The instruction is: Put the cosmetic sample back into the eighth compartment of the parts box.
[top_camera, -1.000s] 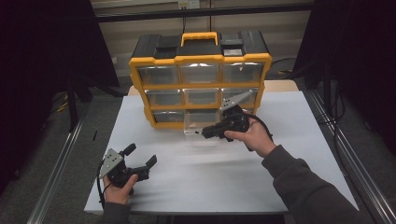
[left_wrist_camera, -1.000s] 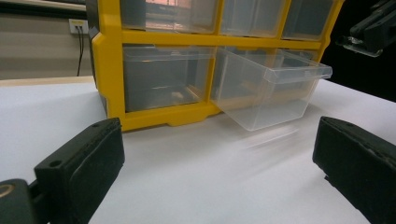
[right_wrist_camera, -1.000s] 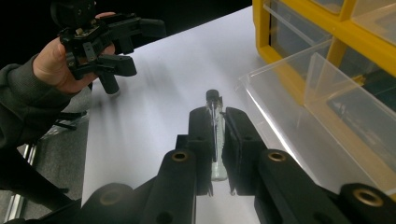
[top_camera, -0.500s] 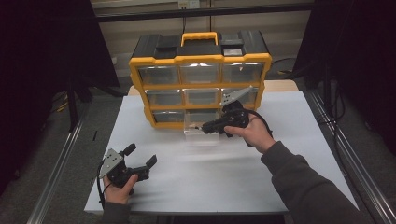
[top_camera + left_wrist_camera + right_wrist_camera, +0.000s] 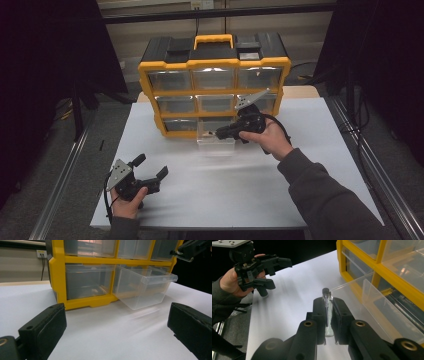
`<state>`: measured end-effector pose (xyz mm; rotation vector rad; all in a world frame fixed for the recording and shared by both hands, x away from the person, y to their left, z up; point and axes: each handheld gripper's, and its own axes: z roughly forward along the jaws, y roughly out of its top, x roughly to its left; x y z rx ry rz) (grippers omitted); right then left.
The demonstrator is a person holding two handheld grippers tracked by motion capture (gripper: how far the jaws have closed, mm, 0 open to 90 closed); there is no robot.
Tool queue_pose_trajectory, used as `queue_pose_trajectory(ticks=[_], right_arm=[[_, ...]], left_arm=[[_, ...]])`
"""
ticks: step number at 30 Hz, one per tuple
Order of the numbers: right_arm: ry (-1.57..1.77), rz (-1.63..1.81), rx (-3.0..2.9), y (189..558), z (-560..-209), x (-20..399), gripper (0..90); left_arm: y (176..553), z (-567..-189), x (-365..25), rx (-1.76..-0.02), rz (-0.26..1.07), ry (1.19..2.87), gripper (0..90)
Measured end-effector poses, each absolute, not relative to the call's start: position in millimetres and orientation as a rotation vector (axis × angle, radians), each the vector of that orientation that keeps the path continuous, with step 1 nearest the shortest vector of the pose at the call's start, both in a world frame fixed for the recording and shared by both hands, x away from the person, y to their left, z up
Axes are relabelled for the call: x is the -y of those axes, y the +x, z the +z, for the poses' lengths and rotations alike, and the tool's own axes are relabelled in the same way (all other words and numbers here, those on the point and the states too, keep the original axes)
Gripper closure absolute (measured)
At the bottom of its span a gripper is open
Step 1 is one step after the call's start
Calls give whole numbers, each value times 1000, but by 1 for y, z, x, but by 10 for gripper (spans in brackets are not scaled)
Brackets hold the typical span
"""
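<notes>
Halfway, I'd guess: right gripper (image 5: 327,312) is clamped on a small glass vial (image 5: 327,305), held just beside the rim of the pulled-out clear drawer (image 5: 216,140). Vial isn't in yet. Left gripper (image 5: 148,168) rests wide open.

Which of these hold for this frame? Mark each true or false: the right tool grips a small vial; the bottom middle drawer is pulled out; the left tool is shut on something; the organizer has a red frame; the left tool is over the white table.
1. The right tool grips a small clear vial with a black cap. True.
2. The clear bottom middle drawer of the organizer is pulled out. True.
3. The left tool is shut on something. False: its jaws stand wide apart with nothing between them.
4. The organizer has a red frame. False: the frame is yellow, with a black top.
5. The left tool is over the white table. True.
</notes>
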<state>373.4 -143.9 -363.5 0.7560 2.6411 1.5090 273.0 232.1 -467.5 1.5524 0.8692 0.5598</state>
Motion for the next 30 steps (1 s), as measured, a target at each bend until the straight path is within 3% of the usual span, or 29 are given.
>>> queue_pose_trajectory(ticks=[30], right_arm=[[808, 1497, -2587, 392, -365, 147, 816]], left_arm=[[273, -467, -234, -862, 559, 1559, 20]])
